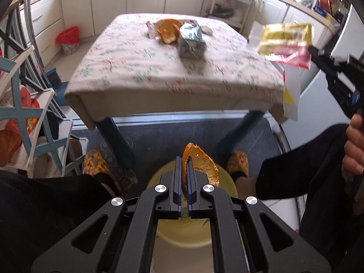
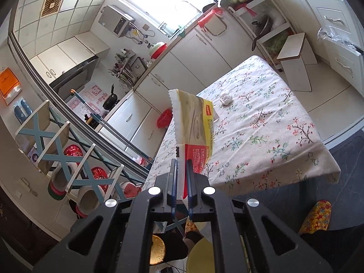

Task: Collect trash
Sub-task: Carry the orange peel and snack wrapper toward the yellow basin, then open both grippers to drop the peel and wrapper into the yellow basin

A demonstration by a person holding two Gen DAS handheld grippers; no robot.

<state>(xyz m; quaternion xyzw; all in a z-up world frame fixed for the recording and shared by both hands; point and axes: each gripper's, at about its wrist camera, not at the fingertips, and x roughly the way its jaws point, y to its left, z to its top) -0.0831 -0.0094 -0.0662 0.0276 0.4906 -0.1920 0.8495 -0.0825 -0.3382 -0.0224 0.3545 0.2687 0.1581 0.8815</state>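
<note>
My left gripper [image 1: 183, 159] is shut on a curved piece of orange peel [image 1: 202, 165] and hangs over a pale yellow bin [image 1: 157, 177] on the floor. My right gripper [image 2: 181, 162] is shut on a yellow and red snack wrapper [image 2: 193, 122], held up beside the table; the left wrist view shows that wrapper [image 1: 286, 41] and the right gripper [image 1: 311, 51] at the upper right. On the floral tablecloth [image 1: 136, 68] lie more orange peel [image 1: 168, 30], a crumpled silver-blue carton [image 1: 191, 42] and a small wrapper [image 1: 152, 30]. A crumpled white tissue [image 2: 226, 99] rests on the table.
A person's legs in dark trousers and patterned slippers [image 1: 95, 161] flank the bin. A red-lined wastebasket [image 1: 69, 39] stands by the cabinets. Folding chairs [image 1: 27, 113] lean at the left. A small white stool [image 2: 293, 61] stands beyond the table.
</note>
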